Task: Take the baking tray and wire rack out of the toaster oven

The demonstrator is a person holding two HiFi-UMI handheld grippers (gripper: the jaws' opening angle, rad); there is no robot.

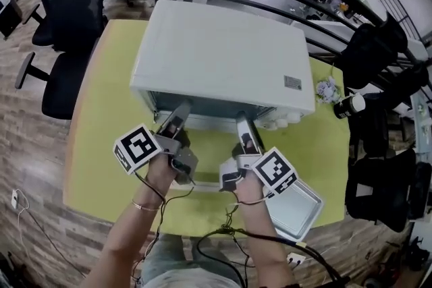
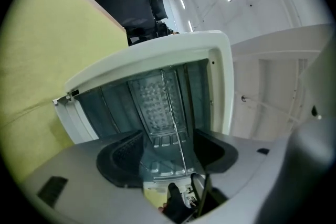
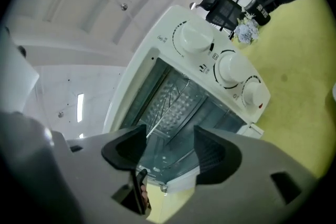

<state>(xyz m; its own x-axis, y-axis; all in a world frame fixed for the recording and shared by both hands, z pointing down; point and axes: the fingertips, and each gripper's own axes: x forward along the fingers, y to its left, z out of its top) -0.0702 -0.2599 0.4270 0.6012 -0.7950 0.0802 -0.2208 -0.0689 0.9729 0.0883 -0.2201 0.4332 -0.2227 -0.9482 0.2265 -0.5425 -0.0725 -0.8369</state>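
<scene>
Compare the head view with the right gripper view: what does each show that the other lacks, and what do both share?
Only the head view: the left gripper, the person's forearms, the wooden floor and the top of the white toaster oven. Only the right gripper view: the oven's open cavity with thin wires inside, apparently the wire rack, and a ceiling light. Both: that oven, the yellow-green table and the right gripper, jaws apart.
</scene>
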